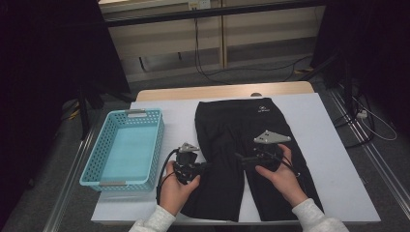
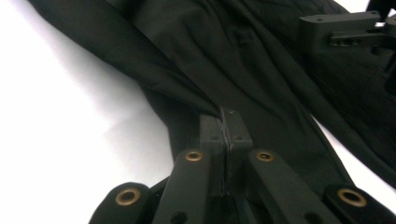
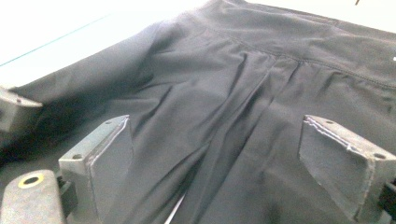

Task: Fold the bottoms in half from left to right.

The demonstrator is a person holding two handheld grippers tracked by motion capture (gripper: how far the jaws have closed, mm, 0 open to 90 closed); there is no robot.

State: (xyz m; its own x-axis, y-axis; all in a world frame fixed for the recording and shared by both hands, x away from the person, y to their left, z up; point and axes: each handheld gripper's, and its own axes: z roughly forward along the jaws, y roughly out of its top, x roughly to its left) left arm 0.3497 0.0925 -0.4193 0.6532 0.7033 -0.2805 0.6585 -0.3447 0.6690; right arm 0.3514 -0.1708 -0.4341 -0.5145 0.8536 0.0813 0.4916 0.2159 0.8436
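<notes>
The black trousers [image 1: 241, 154] lie flat on the white table cover [image 1: 333, 159], just right of the blue basket [image 1: 123, 147]. My left gripper [image 2: 226, 122] is clamped tight on a fold at the left leg's outer edge. My right gripper [image 3: 215, 154] hovers over the crotch seam, jaws spread wide, holding nothing.

small white logo on trousers [image 1: 263, 109], unreadable

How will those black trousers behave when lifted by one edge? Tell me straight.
The black trousers will probably hang limp: the fabric already gathers into folds where the left gripper pinches it. They look thin and light. The smooth cloth may slip from a shallow pinch, so the open right gripper could help.
</notes>
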